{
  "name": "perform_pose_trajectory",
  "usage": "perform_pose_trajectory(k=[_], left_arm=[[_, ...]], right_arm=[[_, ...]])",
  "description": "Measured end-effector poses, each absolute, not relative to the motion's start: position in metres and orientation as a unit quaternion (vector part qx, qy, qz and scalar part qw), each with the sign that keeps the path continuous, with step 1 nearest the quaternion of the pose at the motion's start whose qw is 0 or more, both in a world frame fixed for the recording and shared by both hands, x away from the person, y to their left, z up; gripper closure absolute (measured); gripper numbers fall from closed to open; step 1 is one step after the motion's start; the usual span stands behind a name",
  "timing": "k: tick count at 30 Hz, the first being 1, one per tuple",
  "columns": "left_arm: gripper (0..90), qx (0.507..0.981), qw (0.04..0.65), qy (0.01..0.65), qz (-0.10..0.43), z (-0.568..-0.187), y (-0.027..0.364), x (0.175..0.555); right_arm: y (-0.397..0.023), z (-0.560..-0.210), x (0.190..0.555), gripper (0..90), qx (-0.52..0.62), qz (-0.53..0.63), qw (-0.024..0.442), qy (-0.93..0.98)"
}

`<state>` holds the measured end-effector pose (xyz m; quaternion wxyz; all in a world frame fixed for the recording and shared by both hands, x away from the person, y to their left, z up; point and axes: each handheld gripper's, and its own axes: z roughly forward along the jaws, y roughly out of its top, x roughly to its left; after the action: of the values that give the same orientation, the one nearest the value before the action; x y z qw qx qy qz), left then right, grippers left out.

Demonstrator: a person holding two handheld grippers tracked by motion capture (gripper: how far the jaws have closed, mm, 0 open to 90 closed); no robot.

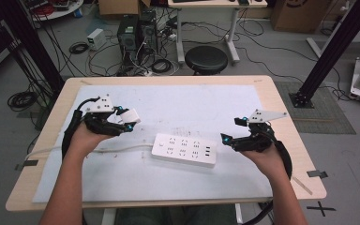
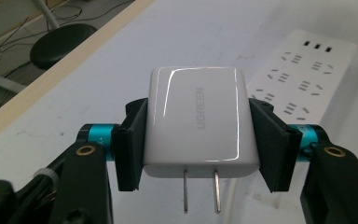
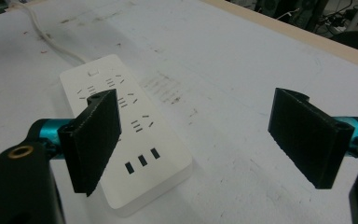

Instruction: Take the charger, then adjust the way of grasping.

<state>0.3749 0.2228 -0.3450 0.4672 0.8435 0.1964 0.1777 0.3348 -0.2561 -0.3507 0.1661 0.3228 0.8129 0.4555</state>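
Charger (image 2: 198, 123) sits clamped in the left gripper (image 2: 198, 144), held above the mat's (image 1: 215, 103) left side, prongs (image 2: 200, 190) pointing back toward the camera. Power strip (image 1: 183, 149) lies mid-mat between grippers; right gripper (image 3: 200, 140) hangs wide apart, holding nothing.

Power strip (image 1: 183, 150) mid-mat (image 1: 206, 101); bare mat all around it

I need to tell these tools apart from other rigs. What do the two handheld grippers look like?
Both the left gripper and the right gripper have black bodies, flat black ribbed jaws on teal collars, brass-coloured screws, a grey three-cornered plate on top and a trailing black cable. The forearms are bare, no sleeves.
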Motion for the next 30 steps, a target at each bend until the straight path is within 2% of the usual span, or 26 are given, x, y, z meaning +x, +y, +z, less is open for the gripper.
perform_pose_trajectory(k=[11,20,30], left_arm=[[42.4,0.853,0.473,0.11,0.19,-0.352,0.184,0.343],[42.4,0.844,0.492,0.058,0.207,-0.378,0.151,0.327],[42.5,0.826,0.495,0.02,0.267,-0.384,0.128,0.305]], right_arm=[[-0.231,-0.358,0.328,17.2,0.301,0.474,0.119,0.819],[-0.201,-0.362,0.321,17.2,0.29,0.489,0.062,0.82],[-0.188,-0.375,0.323,17.2,0.309,0.509,-0.017,0.803]])
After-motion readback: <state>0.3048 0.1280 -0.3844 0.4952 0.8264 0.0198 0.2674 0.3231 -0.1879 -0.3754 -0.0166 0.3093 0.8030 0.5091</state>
